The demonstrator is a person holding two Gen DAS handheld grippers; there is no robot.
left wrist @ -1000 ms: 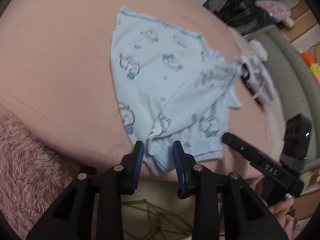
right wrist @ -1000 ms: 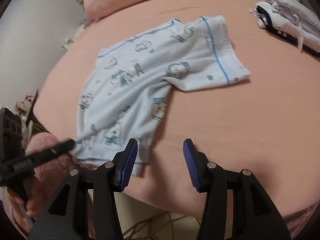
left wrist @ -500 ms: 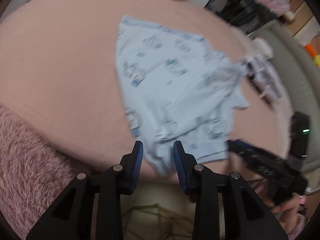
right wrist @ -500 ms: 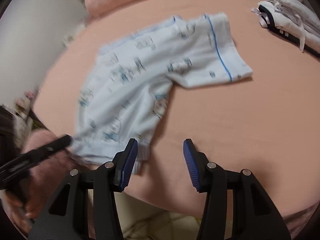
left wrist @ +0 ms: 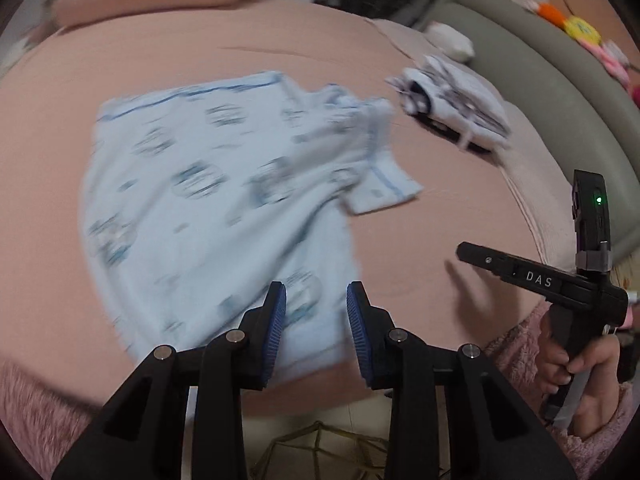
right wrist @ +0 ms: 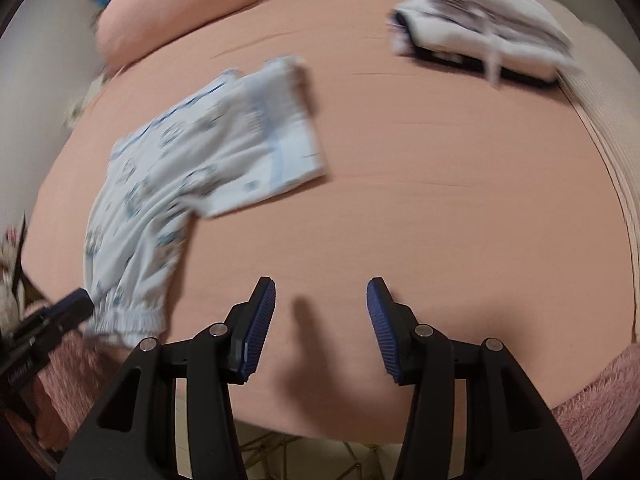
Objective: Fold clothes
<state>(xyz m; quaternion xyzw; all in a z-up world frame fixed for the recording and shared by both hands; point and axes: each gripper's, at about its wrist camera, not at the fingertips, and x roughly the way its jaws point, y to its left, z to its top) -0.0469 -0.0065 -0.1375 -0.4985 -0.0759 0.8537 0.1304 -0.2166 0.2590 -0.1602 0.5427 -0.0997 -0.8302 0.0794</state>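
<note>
A light blue printed garment lies spread on the pink bed, its elastic hem at the near edge. It also shows at the left of the right wrist view. My left gripper is open, hovering over the garment's near hem, holding nothing. My right gripper is open and empty over bare sheet, to the right of the garment. It also shows at the right of the left wrist view, well clear of the cloth. The left gripper's finger shows by the hem.
A folded white and dark pile of clothes lies at the far right of the bed, also seen in the right wrist view. A pink pillow lies at the back. A grey sofa edge runs along the right.
Both views swung right and are blurred. My right gripper has moved off the garment's hem to bare sheet. My left gripper stays open at the near hem.
</note>
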